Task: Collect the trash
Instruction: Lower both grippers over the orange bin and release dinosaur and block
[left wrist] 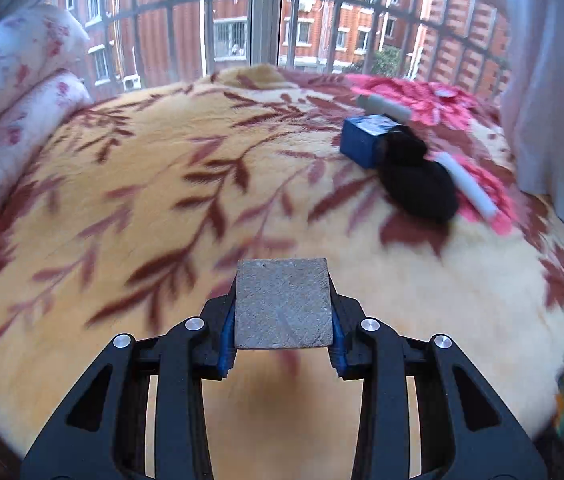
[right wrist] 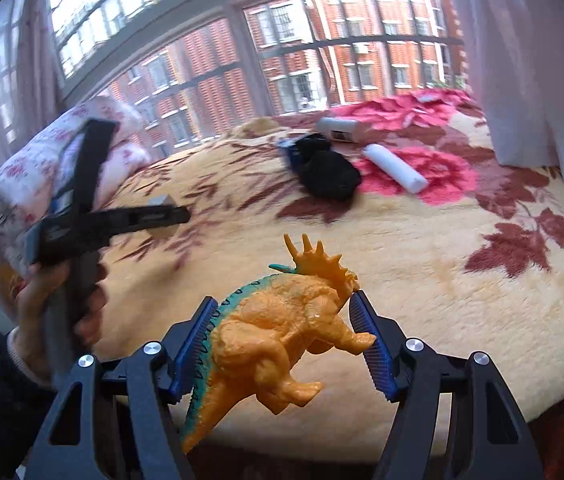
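My left gripper (left wrist: 282, 320) is shut on a grey square block (left wrist: 282, 304) and holds it above the floral blanket (left wrist: 162, 200). It also shows in the right wrist view (right wrist: 162, 212), at the left, with the grey block (right wrist: 161, 201) at its tips. My right gripper (right wrist: 286, 328) is shut on an orange toy dinosaur (right wrist: 282, 332) with a teal back, held above the bed's near edge. Far right on the bed lie a blue box (left wrist: 366, 136), a black cloth bundle (left wrist: 414, 176), a white roll (left wrist: 470, 184) and a grey bar (left wrist: 386, 106).
A folded floral quilt (left wrist: 14, 92) lies at the bed's left end. A barred window (left wrist: 250, 12) runs behind the bed. A pale curtain (left wrist: 554, 80) hangs at the right. In the right wrist view the cloth bundle (right wrist: 326, 172) and white roll (right wrist: 396, 168) lie far ahead.
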`<state>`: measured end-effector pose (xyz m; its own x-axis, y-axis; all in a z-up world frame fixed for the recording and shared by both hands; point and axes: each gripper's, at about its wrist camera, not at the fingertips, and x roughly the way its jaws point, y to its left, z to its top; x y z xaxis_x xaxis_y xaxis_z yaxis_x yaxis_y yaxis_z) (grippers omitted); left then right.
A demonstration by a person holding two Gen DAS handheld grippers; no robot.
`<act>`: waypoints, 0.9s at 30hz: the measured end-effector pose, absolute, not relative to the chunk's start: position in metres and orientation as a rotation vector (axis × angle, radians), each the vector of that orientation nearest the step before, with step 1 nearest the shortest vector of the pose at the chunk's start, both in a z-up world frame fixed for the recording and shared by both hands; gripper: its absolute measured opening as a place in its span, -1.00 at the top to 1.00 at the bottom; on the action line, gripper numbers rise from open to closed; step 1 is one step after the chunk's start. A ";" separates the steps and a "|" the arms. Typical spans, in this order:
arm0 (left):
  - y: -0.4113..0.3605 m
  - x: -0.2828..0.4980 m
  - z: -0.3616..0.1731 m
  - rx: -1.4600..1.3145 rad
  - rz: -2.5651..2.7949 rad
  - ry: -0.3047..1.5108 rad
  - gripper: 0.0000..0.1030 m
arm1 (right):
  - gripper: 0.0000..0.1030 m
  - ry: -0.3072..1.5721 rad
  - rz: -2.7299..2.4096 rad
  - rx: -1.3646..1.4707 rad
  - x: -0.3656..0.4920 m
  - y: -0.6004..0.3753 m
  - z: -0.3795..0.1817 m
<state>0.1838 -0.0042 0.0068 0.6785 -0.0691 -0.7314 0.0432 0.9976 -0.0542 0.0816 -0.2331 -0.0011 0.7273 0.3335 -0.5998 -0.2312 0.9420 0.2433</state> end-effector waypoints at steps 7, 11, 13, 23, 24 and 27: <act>0.012 0.053 0.018 -0.004 -0.042 0.749 0.33 | -0.29 0.673 0.391 0.093 0.025 -0.202 0.009; 0.013 -0.003 0.009 0.034 -0.023 0.728 0.33 | -0.29 0.685 0.425 0.052 -0.011 -0.187 0.007; 0.014 -0.027 -0.004 0.017 -0.028 0.744 0.33 | -0.29 0.702 0.455 0.022 -0.034 -0.178 -0.002; 0.018 -0.058 -0.093 -0.013 -0.059 0.963 0.33 | -0.29 0.843 0.427 -0.103 -0.075 -0.157 -0.082; 0.018 -0.057 -0.099 -0.007 -0.054 0.982 0.33 | -0.29 0.862 0.426 -0.093 -0.073 -0.158 -0.088; 0.015 -0.053 -0.115 0.005 -0.059 1.035 0.33 | -0.29 0.932 0.445 -0.059 -0.068 -0.158 -0.106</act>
